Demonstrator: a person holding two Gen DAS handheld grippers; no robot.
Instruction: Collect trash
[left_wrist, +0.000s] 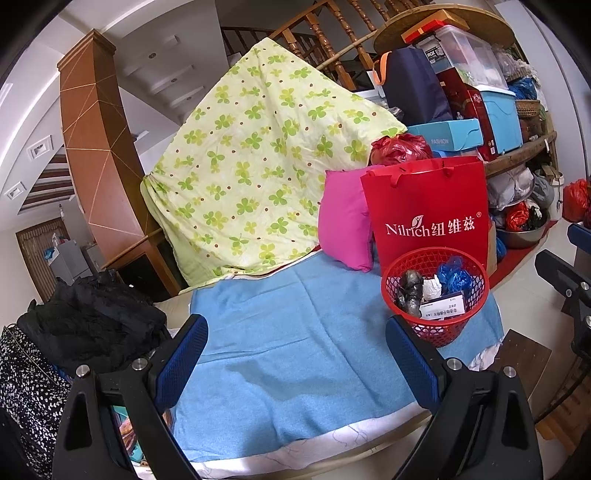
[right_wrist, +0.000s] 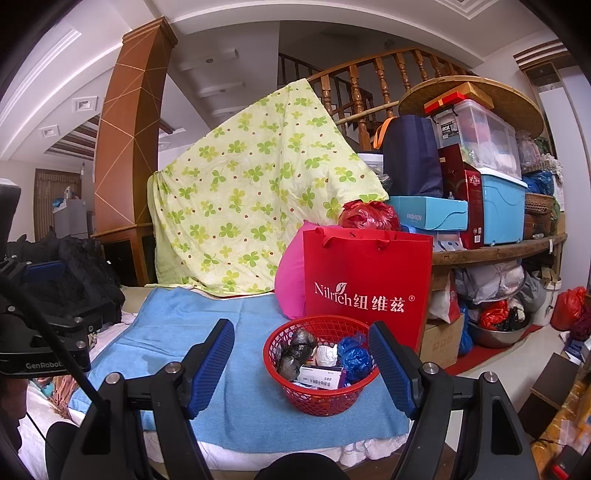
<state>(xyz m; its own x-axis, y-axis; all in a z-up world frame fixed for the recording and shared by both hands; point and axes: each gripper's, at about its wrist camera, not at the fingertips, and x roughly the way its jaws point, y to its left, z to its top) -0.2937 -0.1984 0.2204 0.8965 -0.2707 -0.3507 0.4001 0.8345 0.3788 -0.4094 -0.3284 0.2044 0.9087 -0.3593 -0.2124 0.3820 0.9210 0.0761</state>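
Note:
A red mesh basket (right_wrist: 321, 404) stands on the blue towel (right_wrist: 229, 406), in front of a red paper bag (right_wrist: 365, 280). Inside lie a dark crumpled wad (right_wrist: 297, 352), a white wad (right_wrist: 327, 354), a blue plastic bag (right_wrist: 354, 356) and a small printed box (right_wrist: 321, 376). My right gripper (right_wrist: 301, 369) is open; the basket shows between its blue pads, untouched by the left pad. My left gripper (left_wrist: 297, 354) is open over bare towel (left_wrist: 295, 369), with the basket (left_wrist: 437, 332) just beyond its right finger.
A pink pillow (right_wrist: 290, 284) and a clover-print quilt (right_wrist: 251, 184) stand behind the towel. Black cloth (left_wrist: 96, 325) is heaped on the left. Stacked boxes and bins (right_wrist: 480, 184) fill shelves on the right, with bags and a metal bowl (right_wrist: 495, 336) on the floor.

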